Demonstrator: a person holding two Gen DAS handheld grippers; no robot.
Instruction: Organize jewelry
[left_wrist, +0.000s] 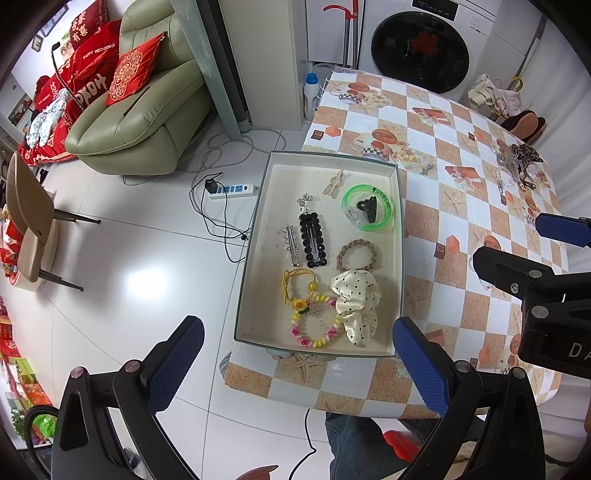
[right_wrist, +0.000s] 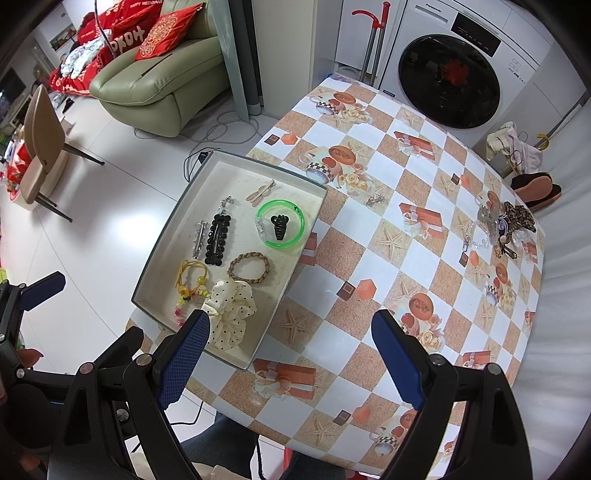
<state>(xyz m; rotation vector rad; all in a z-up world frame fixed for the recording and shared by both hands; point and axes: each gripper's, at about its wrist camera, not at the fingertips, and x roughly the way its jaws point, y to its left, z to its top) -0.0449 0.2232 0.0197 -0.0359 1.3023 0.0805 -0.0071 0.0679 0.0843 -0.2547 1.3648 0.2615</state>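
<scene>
Both grippers, left (left_wrist: 297, 363) and right (right_wrist: 290, 363), hung wide open, empty. Most jewelry sat in tray (right_wrist: 162, 236), frame centre-left; tangled pile (right_wrist: 502, 225) remained far right. Risk: tangle lifting together, or nudging overhanging tray off table (right_wrist: 369, 258).

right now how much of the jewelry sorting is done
Mostly done: the tray already holds the green bangle, black clip, braided tie, polka-dot scrunchie and others. Nothing is in hand; left gripper and right gripper have open, empty jaws. Left: the pile and one small silver piece on the table.
</scene>
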